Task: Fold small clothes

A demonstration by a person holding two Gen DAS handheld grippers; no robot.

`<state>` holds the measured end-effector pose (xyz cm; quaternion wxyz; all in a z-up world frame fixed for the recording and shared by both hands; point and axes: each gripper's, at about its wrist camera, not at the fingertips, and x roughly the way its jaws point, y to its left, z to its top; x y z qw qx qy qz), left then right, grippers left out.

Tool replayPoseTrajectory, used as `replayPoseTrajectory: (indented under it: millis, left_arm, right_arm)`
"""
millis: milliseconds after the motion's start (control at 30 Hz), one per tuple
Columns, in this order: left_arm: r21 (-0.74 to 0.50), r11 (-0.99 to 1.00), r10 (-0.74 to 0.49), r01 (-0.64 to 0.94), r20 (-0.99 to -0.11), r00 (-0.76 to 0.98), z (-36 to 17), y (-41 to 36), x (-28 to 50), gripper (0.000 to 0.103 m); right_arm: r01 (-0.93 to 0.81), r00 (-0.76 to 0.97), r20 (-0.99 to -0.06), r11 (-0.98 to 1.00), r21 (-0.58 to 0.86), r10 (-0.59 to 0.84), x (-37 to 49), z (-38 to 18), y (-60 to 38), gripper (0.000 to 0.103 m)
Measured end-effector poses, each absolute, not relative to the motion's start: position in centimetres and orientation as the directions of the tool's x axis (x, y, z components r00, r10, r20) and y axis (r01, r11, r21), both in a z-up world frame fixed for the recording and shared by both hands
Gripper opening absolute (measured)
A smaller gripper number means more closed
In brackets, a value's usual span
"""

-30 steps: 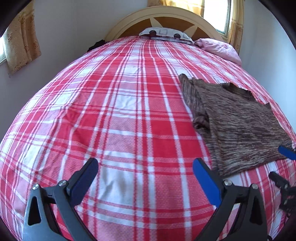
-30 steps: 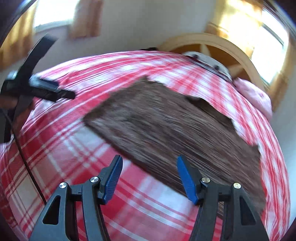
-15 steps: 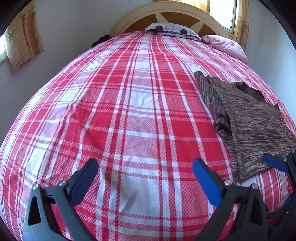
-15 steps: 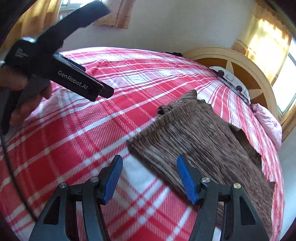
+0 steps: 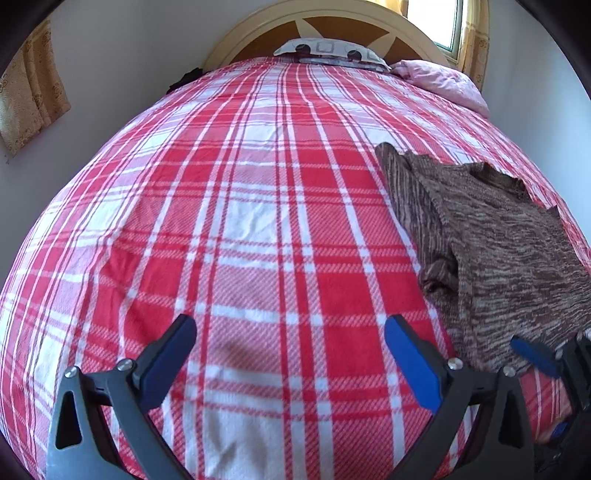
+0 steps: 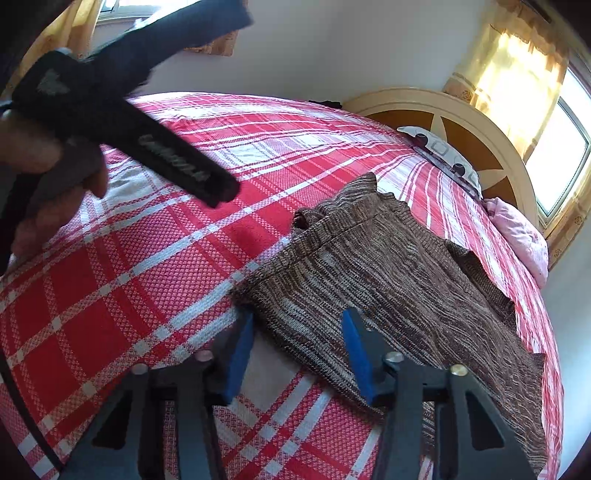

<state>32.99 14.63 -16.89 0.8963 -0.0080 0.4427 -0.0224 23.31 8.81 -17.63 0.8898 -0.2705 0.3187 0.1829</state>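
Observation:
A brown knitted garment (image 5: 495, 240) lies flat on the red plaid bed, at the right in the left wrist view; it also shows in the right wrist view (image 6: 388, 280). My left gripper (image 5: 290, 354) is open and empty above bare bedspread, left of the garment. My right gripper (image 6: 297, 350) is open, its jaws astride the garment's near corner without closing on it. Its blue fingertips (image 5: 532, 356) show at the lower right of the left wrist view. The left gripper's black body (image 6: 122, 107) crosses the upper left of the right wrist view.
The red and white plaid bedspread (image 5: 240, 229) covers the bed. A wooden headboard (image 5: 325, 29), a patterned pillow (image 5: 328, 50) and a pink cloth (image 5: 443, 81) are at the far end. Walls and curtained windows surround the bed.
My right gripper has moved down and forward onto the garment's near corner, and its jaws have narrowed. My left gripper has shifted slightly left and stayed open.

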Motion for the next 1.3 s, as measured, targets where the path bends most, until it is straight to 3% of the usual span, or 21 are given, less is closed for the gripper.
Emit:
replayPoseTrajectory:
  millis: [200,333,533,700,833,967,1100,1133,1300]
  left_arm:
    - [-0.058,0.996,-0.086,0.066,-0.778,0.623,-16.4,14.0,34.4,0.103]
    - [-0.140,0.984,-0.178,0.110,-0.762,0.623,-16.2,13.3,36.0,0.103]
    - [-0.253,0.950,-0.310,0.181,-0.722,0.618,-15.7,11.3,39.0,0.103]
    - [-0.256,0.936,-0.350,0.240,-0.724,0.595,-15.6,9.2,41.2,0.101]
    - [-0.249,0.932,-0.358,0.263,-0.744,0.563,-16.4,8.1,42.6,0.081]
    - [-0.272,0.927,-0.373,0.259,-0.751,0.544,-17.1,7.8,43.5,0.078]
    - [-0.296,0.910,-0.409,0.290,-0.750,0.520,-17.2,7.3,43.6,0.026]
    - [-0.311,0.903,-0.425,0.296,-0.744,0.515,-17.1,7.3,43.5,0.019]
    - [-0.371,0.889,-0.457,0.267,-0.729,0.510,-17.0,7.8,43.4,0.012]
  right_arm:
    - [-0.486,0.726,-0.670,0.805,-0.340,0.156,23.6,-17.7,8.3,0.034]
    - [-0.478,0.729,-0.667,0.810,-0.340,0.150,23.8,-17.8,8.2,0.032]
    - [-0.470,0.740,-0.659,0.804,-0.364,0.134,23.5,-18.0,8.5,0.018]
    - [-0.467,0.739,-0.661,0.808,-0.359,0.133,23.5,-18.1,8.5,0.017]
    - [-0.466,0.739,-0.661,0.807,-0.363,0.130,23.6,-18.2,8.6,0.017]
    - [-0.466,0.739,-0.662,0.807,-0.363,0.129,23.7,-18.3,8.6,0.017]
    - [-0.467,0.738,-0.662,0.808,-0.359,0.132,23.9,-18.2,8.6,0.017]
    - [-0.467,0.737,-0.662,0.809,-0.357,0.134,23.9,-18.2,8.6,0.016]
    - [-0.466,0.736,-0.662,0.815,-0.344,0.142,23.9,-18.2,8.2,0.012]
